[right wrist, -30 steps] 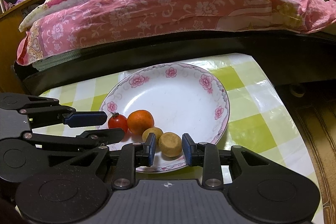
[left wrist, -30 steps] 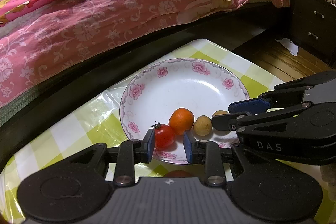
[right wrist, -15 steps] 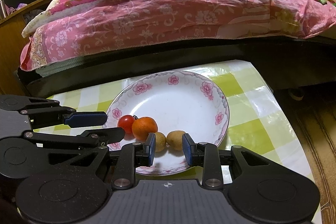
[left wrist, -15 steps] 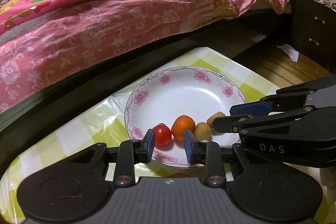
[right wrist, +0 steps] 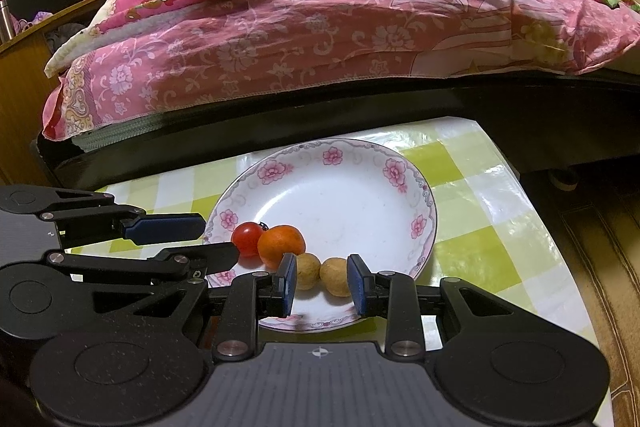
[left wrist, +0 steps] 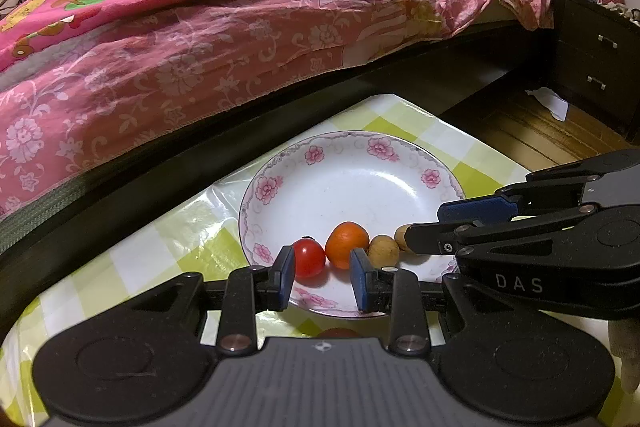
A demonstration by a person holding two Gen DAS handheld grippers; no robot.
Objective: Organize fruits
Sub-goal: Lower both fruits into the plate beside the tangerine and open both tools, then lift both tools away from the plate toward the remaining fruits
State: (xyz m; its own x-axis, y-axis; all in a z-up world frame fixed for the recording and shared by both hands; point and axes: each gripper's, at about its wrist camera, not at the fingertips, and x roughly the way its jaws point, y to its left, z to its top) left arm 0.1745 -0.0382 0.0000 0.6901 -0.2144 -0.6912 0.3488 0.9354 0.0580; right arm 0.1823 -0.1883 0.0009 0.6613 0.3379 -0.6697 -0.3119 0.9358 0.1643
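A white plate with pink flowers (left wrist: 352, 187) (right wrist: 332, 199) sits on the green-checked table. At its near edge lie a red cherry tomato (left wrist: 308, 258) (right wrist: 248, 237), an orange (left wrist: 346, 244) (right wrist: 281, 245) and two small tan fruits (left wrist: 383, 250) (right wrist: 307, 270) (right wrist: 335, 275) in a row. My left gripper (left wrist: 322, 277) is open and empty, just short of the tomato and orange. My right gripper (right wrist: 321, 285) is open and empty, just short of the two tan fruits. Each gripper also shows in the other's view (left wrist: 452, 227) (right wrist: 200, 241).
A bed with a pink floral quilt (left wrist: 224, 39) and dark frame (right wrist: 360, 107) stands right behind the table. The table's right edge (right wrist: 516, 179) drops to a wooden floor (left wrist: 532, 131). A dark drawer unit (left wrist: 592, 59) stands at the far right.
Both grippers have drawn back and up from the plate, so the fruits look smaller and farther. Jaws stay open. The fruits have not moved.
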